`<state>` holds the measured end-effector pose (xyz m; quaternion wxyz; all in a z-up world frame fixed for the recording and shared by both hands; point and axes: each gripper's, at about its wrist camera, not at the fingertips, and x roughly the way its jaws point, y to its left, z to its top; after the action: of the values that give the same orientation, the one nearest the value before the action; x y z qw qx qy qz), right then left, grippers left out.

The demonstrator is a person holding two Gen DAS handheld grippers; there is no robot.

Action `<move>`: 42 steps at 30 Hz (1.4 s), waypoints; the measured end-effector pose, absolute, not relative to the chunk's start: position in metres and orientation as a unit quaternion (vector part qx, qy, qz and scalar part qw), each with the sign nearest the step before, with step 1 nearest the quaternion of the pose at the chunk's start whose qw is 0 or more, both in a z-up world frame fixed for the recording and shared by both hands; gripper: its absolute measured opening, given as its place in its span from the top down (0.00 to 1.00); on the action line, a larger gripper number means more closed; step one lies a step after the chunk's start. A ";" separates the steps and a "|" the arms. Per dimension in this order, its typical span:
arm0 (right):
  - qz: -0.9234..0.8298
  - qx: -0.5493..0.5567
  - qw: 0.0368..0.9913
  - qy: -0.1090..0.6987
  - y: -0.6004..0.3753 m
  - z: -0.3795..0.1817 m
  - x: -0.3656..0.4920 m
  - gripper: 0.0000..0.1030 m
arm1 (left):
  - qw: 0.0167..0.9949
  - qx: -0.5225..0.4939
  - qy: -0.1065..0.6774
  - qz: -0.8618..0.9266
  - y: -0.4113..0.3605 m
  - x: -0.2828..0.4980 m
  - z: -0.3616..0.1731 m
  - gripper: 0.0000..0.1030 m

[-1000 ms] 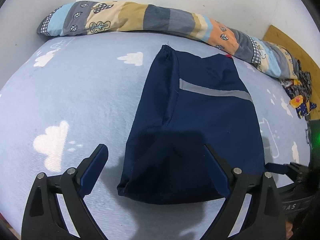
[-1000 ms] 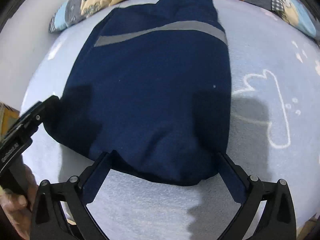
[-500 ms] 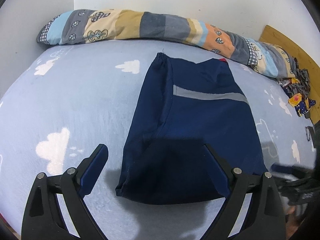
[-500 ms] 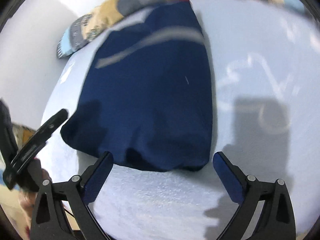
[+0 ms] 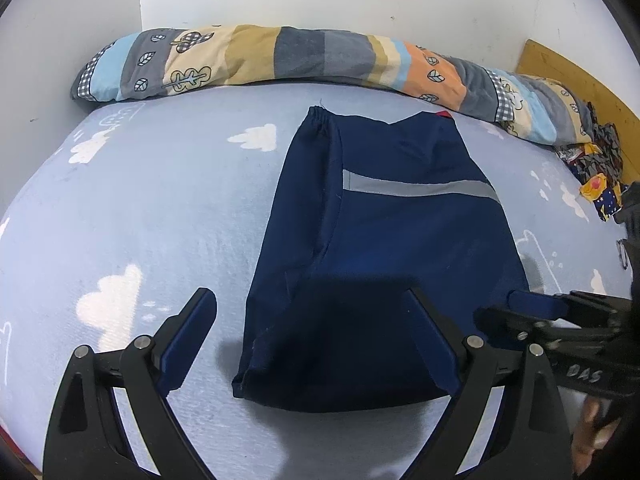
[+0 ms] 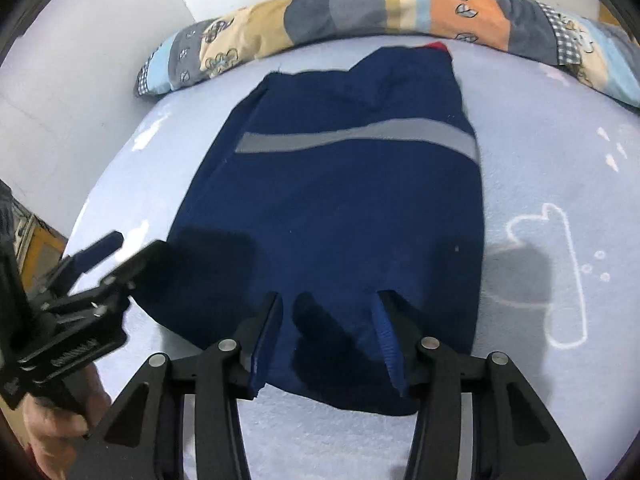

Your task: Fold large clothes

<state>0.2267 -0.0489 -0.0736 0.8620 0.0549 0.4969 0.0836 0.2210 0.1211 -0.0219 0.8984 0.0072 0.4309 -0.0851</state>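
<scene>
Since 0.5 s ago your right gripper narrows over the navy garment's 6 o'clock edge, gripping nothing; your left gripper stays wide.

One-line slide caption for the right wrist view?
Right claw, fingers partly closed, over the near edge of the folded navy garment on the cloud-print sheet, left claw alongside.
</scene>
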 end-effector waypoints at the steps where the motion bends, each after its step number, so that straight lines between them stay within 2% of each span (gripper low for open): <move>1: 0.083 0.053 0.858 0.505 -0.048 -0.077 0.226 0.53 | 0.898 0.008 0.431 -0.085 0.121 0.221 -0.022 0.08; 7: 0.095 0.089 0.845 0.519 -0.056 -0.077 0.228 0.51 | 0.897 0.006 0.434 -0.085 0.119 0.224 -0.024 0.08; 11: 0.128 0.135 0.855 0.484 -0.073 -0.056 0.214 0.50 | 0.894 -0.004 0.439 -0.086 0.123 0.227 -0.025 0.08; 13: 0.126 0.163 0.858 0.471 -0.090 -0.048 0.210 0.40 | 0.889 -0.028 0.448 -0.085 0.133 0.232 -0.028 0.08; 18: 0.101 0.212 0.857 0.459 -0.144 -0.049 0.206 0.32 | 0.860 -0.147 0.481 -0.086 0.174 0.252 -0.038 0.08; 23: 0.102 0.258 0.834 0.477 -0.176 -0.079 0.210 0.31 | 0.792 -0.284 0.519 -0.150 0.208 0.276 -0.060 0.08; 30: 0.122 0.274 0.817 0.492 -0.182 -0.103 0.225 0.31 | 0.716 -0.370 0.555 -0.206 0.217 0.302 -0.096 0.08; 34: 0.139 0.285 0.811 0.492 -0.180 -0.112 0.236 0.29 | 0.704 -0.374 0.558 -0.229 0.206 0.311 -0.101 0.08; 39: 0.162 0.293 0.806 0.488 -0.175 -0.120 0.251 0.19 | 0.694 -0.373 0.567 -0.241 0.188 0.321 -0.111 0.08; 42: 0.189 0.299 0.799 0.487 -0.164 -0.124 0.269 0.18 | 0.696 -0.367 0.567 -0.244 0.179 0.325 -0.111 0.06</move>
<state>0.2685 -0.1640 -0.1241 0.7985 0.2992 0.4871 0.1888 0.3254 0.1789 -0.1109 0.6959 -0.3673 0.5667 -0.2443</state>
